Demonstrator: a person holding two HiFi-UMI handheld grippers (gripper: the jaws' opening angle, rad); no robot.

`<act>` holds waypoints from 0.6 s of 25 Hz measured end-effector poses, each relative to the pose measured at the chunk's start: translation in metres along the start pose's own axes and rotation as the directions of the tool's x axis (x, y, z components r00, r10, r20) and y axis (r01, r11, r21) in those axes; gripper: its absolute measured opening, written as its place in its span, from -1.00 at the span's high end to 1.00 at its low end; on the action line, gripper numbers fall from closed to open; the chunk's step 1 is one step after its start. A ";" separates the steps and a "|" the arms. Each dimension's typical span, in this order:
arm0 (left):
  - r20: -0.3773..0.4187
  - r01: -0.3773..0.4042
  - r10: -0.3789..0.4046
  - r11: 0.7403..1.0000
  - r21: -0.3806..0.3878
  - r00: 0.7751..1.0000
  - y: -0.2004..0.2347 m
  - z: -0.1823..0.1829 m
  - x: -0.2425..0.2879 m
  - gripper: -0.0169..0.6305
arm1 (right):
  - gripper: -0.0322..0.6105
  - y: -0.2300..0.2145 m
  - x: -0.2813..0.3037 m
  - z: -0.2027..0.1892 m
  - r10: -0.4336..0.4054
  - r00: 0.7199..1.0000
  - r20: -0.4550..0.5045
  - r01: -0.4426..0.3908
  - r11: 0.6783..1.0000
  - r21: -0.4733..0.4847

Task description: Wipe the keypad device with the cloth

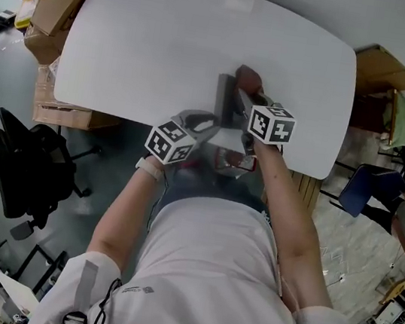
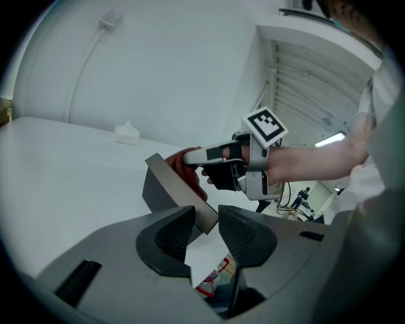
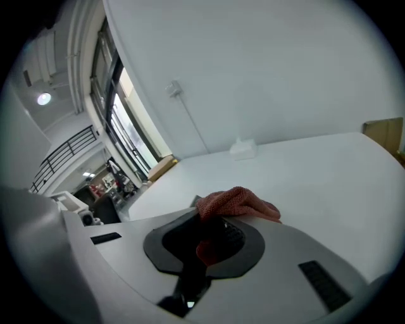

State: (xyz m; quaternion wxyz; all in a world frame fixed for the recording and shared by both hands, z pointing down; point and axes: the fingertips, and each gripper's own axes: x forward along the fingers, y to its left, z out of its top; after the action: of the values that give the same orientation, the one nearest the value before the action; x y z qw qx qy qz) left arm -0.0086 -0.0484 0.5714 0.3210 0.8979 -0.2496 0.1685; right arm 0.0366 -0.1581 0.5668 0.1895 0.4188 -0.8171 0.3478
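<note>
head view, keypad device (image 1: pixel 224 101) lengthwise away

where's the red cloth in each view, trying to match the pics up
Head view: centre, the cloth is just beyond the right gripper, over the keypad device.
Left gripper view: centre, the cloth shows behind the tilted device, at the right gripper's tip.
Right gripper view: lower centre, the cloth is pinched between that gripper's jaws.
Shared landmark: the white table.
</note>
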 end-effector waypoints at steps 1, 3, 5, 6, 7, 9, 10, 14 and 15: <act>0.000 0.001 -0.001 1.000 0.000 1.000 0.000 0.000 0.000 0.57 | 0.77 0.009 0.001 0.007 0.019 1.000 0.010 -0.019 1.000 -0.008; 0.001 0.003 -0.003 1.000 0.000 1.000 0.000 0.000 0.000 0.57 | 0.77 0.025 0.004 0.017 0.047 0.999 0.025 -0.046 0.999 -0.025; 0.002 0.005 -0.005 1.000 0.001 1.000 0.001 0.000 0.000 0.57 | 0.77 0.033 0.010 0.020 0.061 0.998 0.018 -0.060 0.997 -0.043; 0.002 0.006 -0.006 1.000 0.001 1.000 0.001 0.000 -0.001 0.57 | 0.77 0.035 0.014 0.018 0.065 0.998 0.003 -0.065 0.996 -0.055; 0.002 0.008 -0.008 1.000 0.000 1.000 0.001 0.000 -0.001 0.57 | 0.77 0.035 0.018 0.013 0.068 0.998 -0.013 -0.069 0.995 -0.068; 0.002 0.010 -0.010 1.000 -0.001 1.000 0.000 0.000 0.000 0.57 | 0.77 0.034 0.024 0.007 0.072 0.997 -0.030 -0.075 0.993 -0.088; 0.001 0.011 -0.011 1.000 -0.001 1.000 0.000 0.000 0.000 0.57 | 0.77 0.032 0.024 0.005 0.073 0.997 -0.030 -0.076 0.993 -0.091; -0.010 0.010 -0.010 1.000 0.004 1.000 0.003 0.000 0.000 0.57 | 0.77 0.022 0.026 0.005 0.051 0.998 -0.026 -0.053 0.997 -0.060; -0.014 0.009 -0.008 1.000 0.005 1.000 0.003 -0.001 0.000 0.57 | 0.77 0.017 0.026 0.004 0.041 0.999 -0.024 -0.042 0.998 -0.039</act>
State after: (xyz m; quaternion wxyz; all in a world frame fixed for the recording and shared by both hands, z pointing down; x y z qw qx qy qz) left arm -0.0105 -0.0499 0.5735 0.3213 0.8985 -0.2431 0.1741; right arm 0.0078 -0.1682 0.5726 0.1999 0.3941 -0.8301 0.3401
